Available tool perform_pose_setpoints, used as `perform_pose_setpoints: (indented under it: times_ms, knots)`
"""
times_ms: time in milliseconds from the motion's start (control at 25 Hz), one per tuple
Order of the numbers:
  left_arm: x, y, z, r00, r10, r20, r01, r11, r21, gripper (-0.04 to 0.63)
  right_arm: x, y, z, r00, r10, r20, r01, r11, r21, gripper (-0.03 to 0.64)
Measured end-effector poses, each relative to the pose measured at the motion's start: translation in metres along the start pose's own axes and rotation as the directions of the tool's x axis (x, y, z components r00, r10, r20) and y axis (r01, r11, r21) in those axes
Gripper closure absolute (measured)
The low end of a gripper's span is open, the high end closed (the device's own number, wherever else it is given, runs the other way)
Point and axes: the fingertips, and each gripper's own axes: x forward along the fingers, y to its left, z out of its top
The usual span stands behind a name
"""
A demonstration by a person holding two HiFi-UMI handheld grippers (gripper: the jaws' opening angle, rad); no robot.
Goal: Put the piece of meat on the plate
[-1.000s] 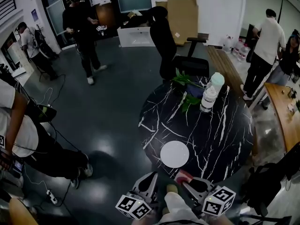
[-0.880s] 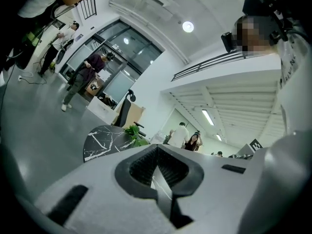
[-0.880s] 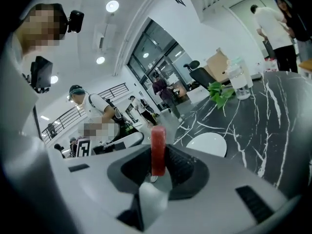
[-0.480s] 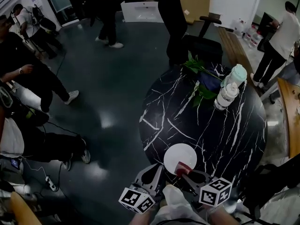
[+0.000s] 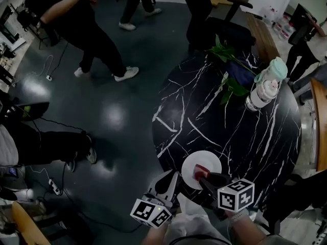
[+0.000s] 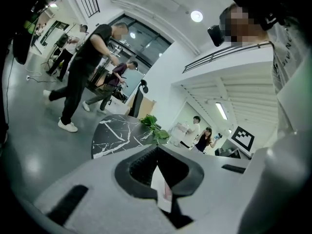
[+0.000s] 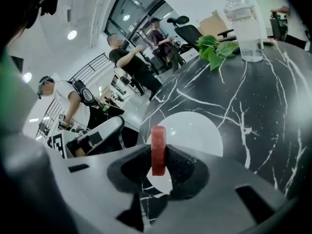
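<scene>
The left gripper [image 6: 157, 152] is filling the near foreground, its dark-padded fingers [image 6: 140, 168] meeting at the tips. Beyond it, the black, white-veined surface [image 6: 113, 136] is carrying a leafy plant [image 6: 154, 128] at its far right edge. A person in black [image 6: 84, 67] is standing mid-stride on the grey floor [image 6: 29, 130] to the left.

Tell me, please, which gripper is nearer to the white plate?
Right. The right gripper holds the piece of meat over the white plate; the left gripper hangs to the plate's left, near the table edge.
</scene>
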Motion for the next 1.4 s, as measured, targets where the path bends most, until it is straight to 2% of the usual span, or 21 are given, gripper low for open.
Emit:
perform_pose_setpoints:
  times_ms: [320, 480, 600, 840, 1080, 1200, 1320, 1400]
  knots:
    - [-0.005, 0.009, -0.008, 1.0, 0.023, -0.017, -0.023, 1.0, -0.021, 0.586, 0.012, 0.004, 0.001, 0.989, 0.068, -0.13, -0.07, 0.998, -0.005, 0.528]
    - [-0.003, 0.011, -0.005, 1.0, 0.022, -0.011, -0.022, 1.0, -0.021, 0.586, 0.012, 0.0, -0.002, 0.982, 0.076, -0.171, -0.077, 0.997, 0.0, 0.528]
    - [-0.002, 0.01, -0.003, 1.0, 0.018, -0.007, -0.018, 1.0, -0.022, 0.586, 0.011, -0.003, 0.0, 0.984, 0.058, -0.169, -0.063, 0.998, -0.028, 0.525]
    - [-0.005, 0.009, -0.002, 1.0, 0.018, -0.002, -0.018, 0.999, -0.028, 0.586, 0.011, -0.01, -0.001, 0.981, -0.05, -0.188, 0.012, 0.981, -0.195, 0.474]
    - [-0.011, 0.008, -0.001, 1.0, 0.028, 0.003, -0.028, 0.999, -0.034, 0.586, 0.009, -0.02, 0.004, 0.97, -0.184, -0.16, 0.112, 0.919, -0.379, 0.413]
    - [-0.015, 0.004, 0.0, 1.0, 0.026, 0.005, -0.026, 0.999, -0.027, 0.586, 0.003, -0.018, 0.011, 0.975, -0.195, -0.103, 0.14, 0.909, -0.393, 0.38]
    - [-0.02, -0.004, 0.003, 1.0, 0.017, 0.008, -0.017, 1.0, -0.016, 0.586, -0.007, -0.012, 0.018, 0.982, -0.182, -0.039, 0.154, 0.913, -0.378, 0.374]
    - [-0.023, -0.011, 0.006, 1.0, 0.007, 0.011, -0.007, 1.0, -0.008, 0.586, -0.017, -0.004, 0.02, 0.984, -0.177, 0.0, 0.162, 0.903, -0.397, 0.374]
